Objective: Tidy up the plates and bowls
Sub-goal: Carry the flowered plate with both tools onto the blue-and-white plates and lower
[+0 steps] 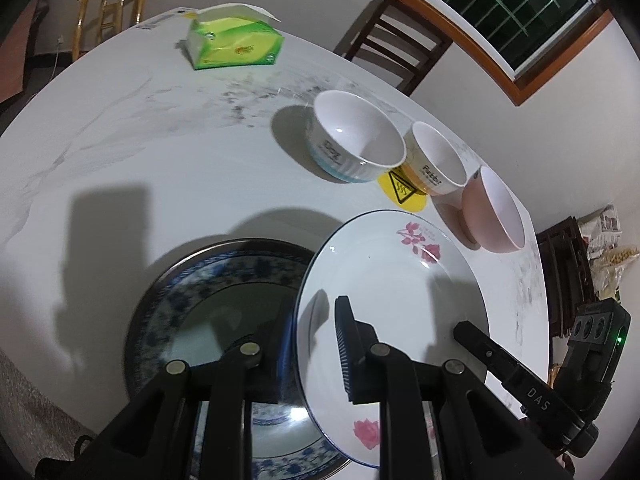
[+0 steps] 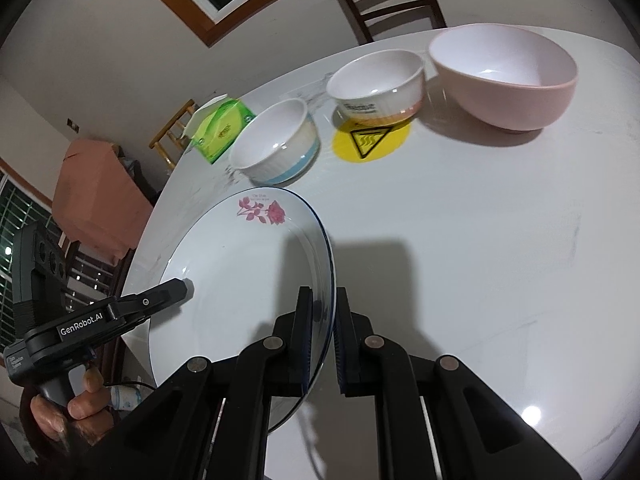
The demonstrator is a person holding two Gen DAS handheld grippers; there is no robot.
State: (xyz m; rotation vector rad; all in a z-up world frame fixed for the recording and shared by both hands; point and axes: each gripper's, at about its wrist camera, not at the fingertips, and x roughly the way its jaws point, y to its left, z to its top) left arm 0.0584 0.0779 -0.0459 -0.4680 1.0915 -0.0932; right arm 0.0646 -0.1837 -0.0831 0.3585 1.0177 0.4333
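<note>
A white plate with pink roses (image 1: pixel 394 280) (image 2: pixel 240 280) is held tilted above the table by both grippers. My left gripper (image 1: pixel 312 344) is shut on its left rim, one finger under, one on top. My right gripper (image 2: pixel 322 336) is shut on its right rim; its finger also shows in the left wrist view (image 1: pixel 480 344). A blue-patterned plate (image 1: pixel 224 296) lies on the table under the white plate's left side. Three bowls stand in a row beyond: a blue-striped one (image 1: pixel 356 140) (image 2: pixel 276 144), an orange-banded one (image 1: pixel 438 160) (image 2: pixel 376 84) and a pink one (image 1: pixel 498 212) (image 2: pixel 504 76).
A green tissue pack (image 1: pixel 234 42) (image 2: pixel 220 128) lies at the far side of the white marble table (image 1: pixel 140 168). A yellow warning sticker (image 1: pixel 402 190) (image 2: pixel 372 138) sits by the orange-banded bowl. Wooden chairs (image 1: pixel 394 40) stand around the table.
</note>
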